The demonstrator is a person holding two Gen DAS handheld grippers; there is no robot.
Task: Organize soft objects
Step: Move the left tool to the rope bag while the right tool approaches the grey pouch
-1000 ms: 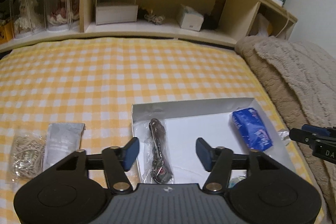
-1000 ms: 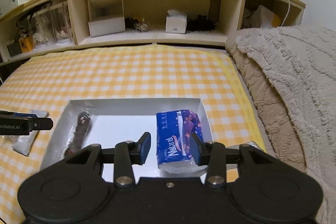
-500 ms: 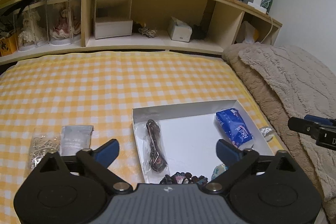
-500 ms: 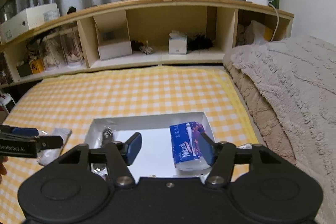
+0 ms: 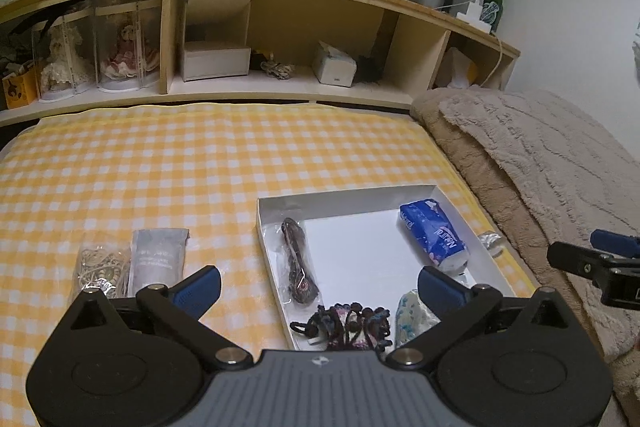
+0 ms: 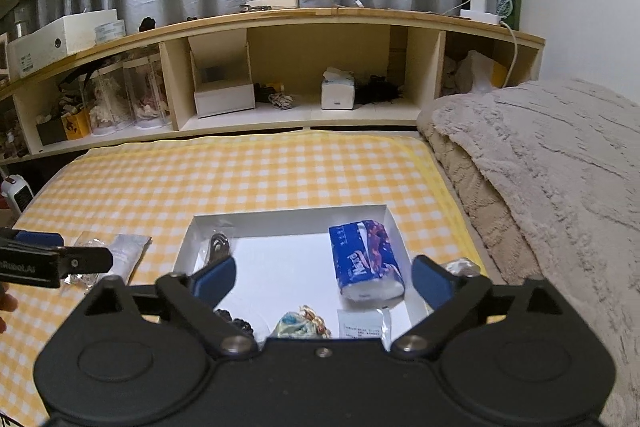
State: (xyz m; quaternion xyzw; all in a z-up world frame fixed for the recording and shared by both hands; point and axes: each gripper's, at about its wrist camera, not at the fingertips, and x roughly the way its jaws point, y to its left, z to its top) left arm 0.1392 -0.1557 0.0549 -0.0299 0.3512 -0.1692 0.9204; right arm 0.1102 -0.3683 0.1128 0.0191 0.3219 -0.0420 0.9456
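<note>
Hovering above the bed, the left claw [image 5: 318, 287] and the right claw [image 6: 324, 277] both stand wide with nothing between the pads; their jaws have just been opening. The white box [image 5: 340, 195] on the checked sheet [image 5: 180, 163] holds the blue tissue pack [image 5: 434, 239], a bagged dark cord [image 5: 298, 261], a dark scrunchie [image 5: 344, 323] and a small floral pouch [image 6: 300, 321]. Two packets, one grey [image 5: 158, 261] and one of pale string [image 5: 98, 265], lie outside it to the left. All look light and squashy; the plastic wraps are probably slippery, so pinching across the middle seems safest. Only the right view shows a flat white sachet [image 6: 362, 323] in the box's near corner; the left view shows the outside packets clearly.
</note>
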